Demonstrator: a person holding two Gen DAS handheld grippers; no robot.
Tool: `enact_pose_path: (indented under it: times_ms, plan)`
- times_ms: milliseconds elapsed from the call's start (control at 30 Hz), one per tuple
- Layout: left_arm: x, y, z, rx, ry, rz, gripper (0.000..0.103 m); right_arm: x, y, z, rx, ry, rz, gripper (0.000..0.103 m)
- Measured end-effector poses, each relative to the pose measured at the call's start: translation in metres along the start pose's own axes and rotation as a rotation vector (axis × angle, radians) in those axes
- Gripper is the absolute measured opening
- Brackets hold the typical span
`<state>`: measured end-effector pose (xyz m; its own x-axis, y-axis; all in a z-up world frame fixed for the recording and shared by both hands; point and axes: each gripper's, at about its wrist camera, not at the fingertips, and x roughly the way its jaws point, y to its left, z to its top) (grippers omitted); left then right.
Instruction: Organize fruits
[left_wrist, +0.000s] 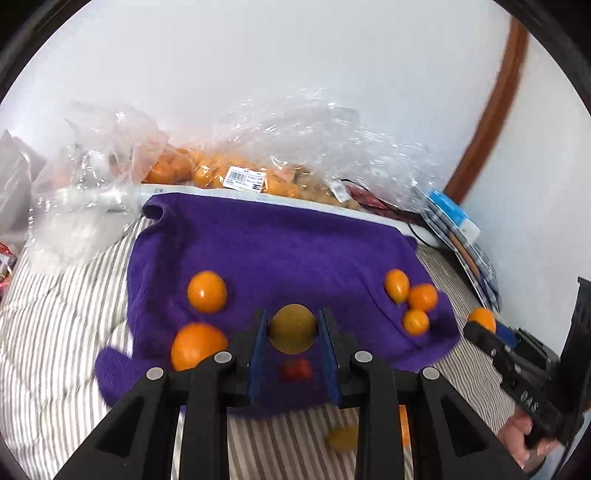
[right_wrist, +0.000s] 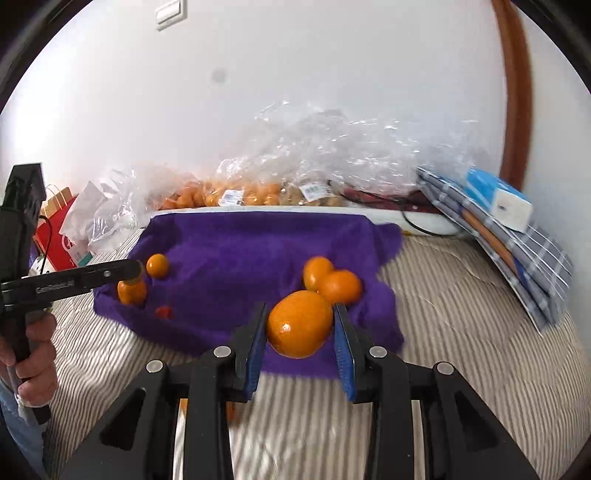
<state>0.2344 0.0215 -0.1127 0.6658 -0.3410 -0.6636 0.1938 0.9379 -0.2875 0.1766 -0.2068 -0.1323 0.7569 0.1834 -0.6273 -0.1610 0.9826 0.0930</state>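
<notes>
A purple cloth (left_wrist: 280, 240) lies on the striped bedding with loose oranges on it. My left gripper (left_wrist: 293, 319) is shut on a small dull-orange fruit (left_wrist: 293, 332), held above the cloth's front edge. Two oranges (left_wrist: 207, 291) (left_wrist: 197, 345) lie to its left and three small ones (left_wrist: 416, 321) cluster at the right. My right gripper (right_wrist: 300, 314) is shut on a large orange (right_wrist: 299, 325) over the cloth (right_wrist: 240, 240). Two more oranges (right_wrist: 340, 286) sit just behind it. The left gripper (right_wrist: 133, 275) shows at the far left with its fruit (right_wrist: 132, 293).
Clear plastic bags of oranges (left_wrist: 236, 173) stand along the white wall behind the cloth. Folded checked fabric and a blue-and-white box (right_wrist: 498, 199) lean at the right. A red paper bag (right_wrist: 55, 236) stands at the left. A small red item (right_wrist: 163, 312) lies on the cloth.
</notes>
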Motion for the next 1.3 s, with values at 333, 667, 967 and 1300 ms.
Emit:
enact_pose_path:
  times_ms: [333,667,967,1300]
  plan:
    - [0.028,0.011,-0.004,0.004,-0.05,0.04,0.027,0.053,0.008,0.001,0.009,0.07,0.084,0.034]
    - [0.034,0.018,-0.006,-0.017,-0.071,0.06,0.027,0.065,0.02,-0.004,-0.02,0.094,0.136,0.034]
    - [0.036,0.015,-0.007,-0.011,-0.074,0.06,0.027,0.072,0.023,-0.008,-0.013,0.117,0.119,0.034]
    - [0.037,0.004,-0.009,0.043,-0.075,0.073,0.027,0.07,0.022,-0.01,-0.035,0.108,0.123,0.036]
